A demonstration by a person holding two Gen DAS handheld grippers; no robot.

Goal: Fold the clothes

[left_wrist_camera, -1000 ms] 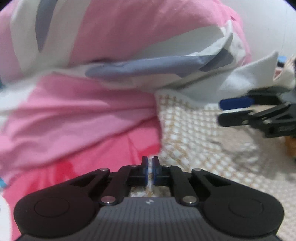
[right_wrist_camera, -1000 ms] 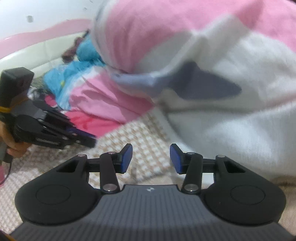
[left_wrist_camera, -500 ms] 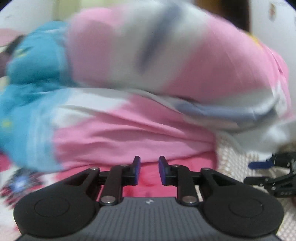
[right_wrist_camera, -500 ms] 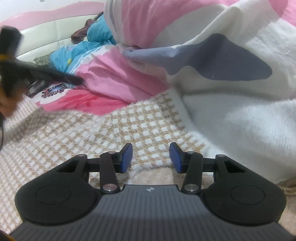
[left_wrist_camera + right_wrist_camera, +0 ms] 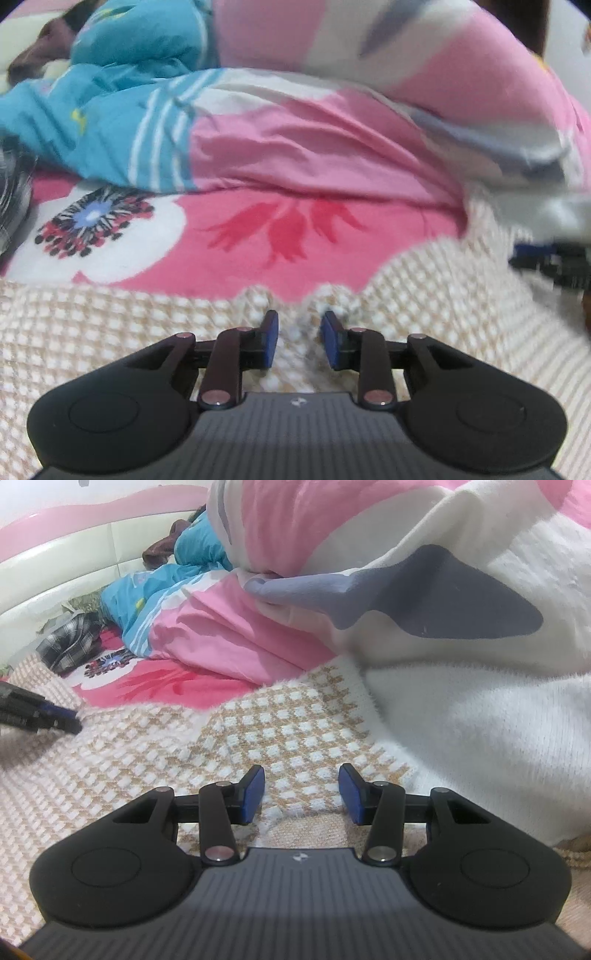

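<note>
Left wrist view: the left gripper (image 5: 299, 341) sits low over the beige-and-white checked knit garment (image 5: 110, 332), blue pads spread a modest way apart with nothing between them. The knit fills the bottom half, its bumpy edge at 12 o'clock from the tips. Past that is a pink floral sheet (image 5: 229, 251), then a pink and blue duvet (image 5: 295, 147). The other gripper is a blur at 3 o'clock.

Right wrist view: the right gripper (image 5: 302, 795) is spread wider, also holding nothing, hovering above the same knit (image 5: 258, 746). The knit's plain white part (image 5: 480, 757) runs off toward 2 o'clock. The left gripper (image 5: 55, 720) pokes in at 9 o'clock, and a plaid cloth (image 5: 70, 638) lies around 10.
</note>
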